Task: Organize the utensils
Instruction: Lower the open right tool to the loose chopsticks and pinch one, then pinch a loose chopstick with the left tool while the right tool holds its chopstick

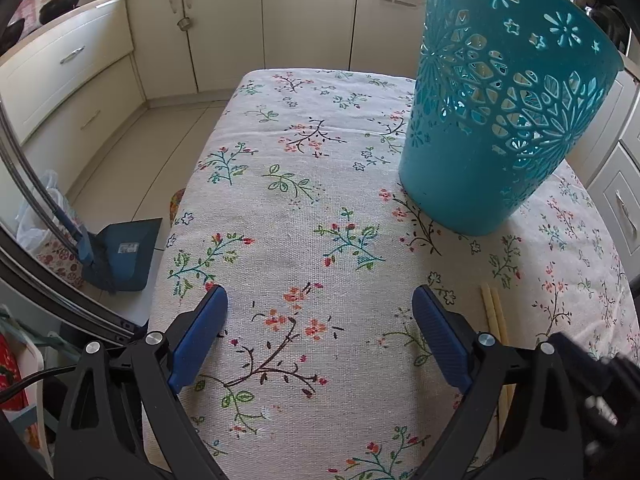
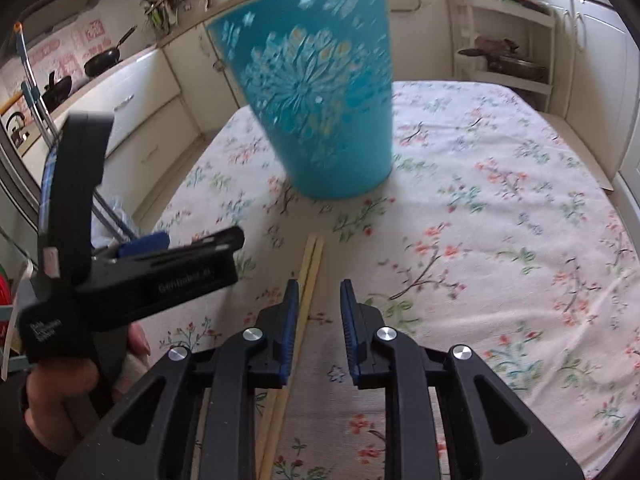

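A pair of wooden chopsticks (image 2: 308, 276) lies on the floral tabletop (image 2: 500, 216), at six o'clock from the teal basket (image 2: 320, 104). Right gripper (image 2: 319, 300) slightly parted, empty, beside them. Left gripper (image 1: 320, 308) wide apart, empty.

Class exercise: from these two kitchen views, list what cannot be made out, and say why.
- Basket contents: both views, rim cut off or wall blocks inside.
- Chopsticks near ends: right wrist view, hidden by right gripper; left wrist view, by left gripper.
- Basket pattern: right wrist view, blurred.
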